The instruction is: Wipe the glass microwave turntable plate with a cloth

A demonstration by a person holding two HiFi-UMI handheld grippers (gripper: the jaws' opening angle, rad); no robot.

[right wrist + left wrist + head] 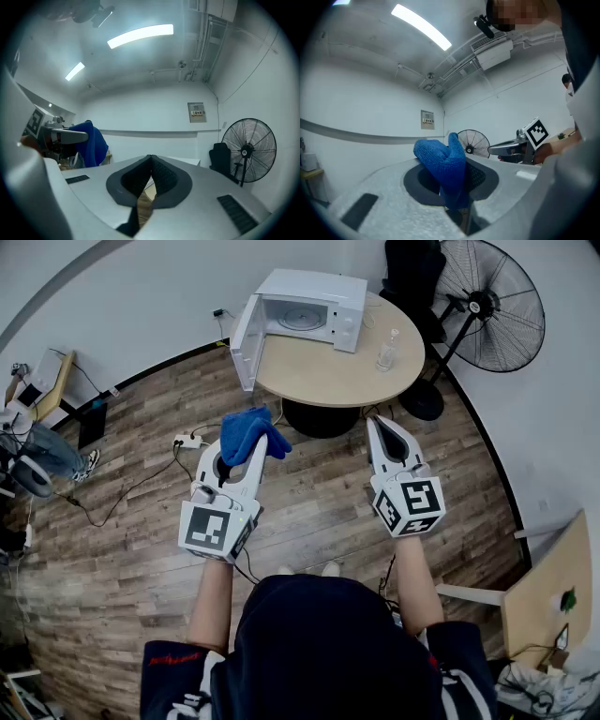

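A white microwave (305, 315) stands with its door (244, 348) swung open on the round table (337, 371) ahead; the glass turntable plate (298, 317) lies inside it. My left gripper (258, 442) is shut on a blue cloth (251, 430), bunched over its jaws (443, 161). My right gripper (382, 426) is shut with nothing in it, its tips (150, 159) pressed together. Both are held in the air over the wooden floor, short of the table. In the right gripper view the cloth (91, 140) hangs at the left.
A clear bottle (387, 351) stands on the table's right side. A black standing fan (492, 306) and a dark chair (412, 273) are behind the table. Cables and a power strip (187, 441) lie on the floor at the left. A small table (548, 587) is at the right.
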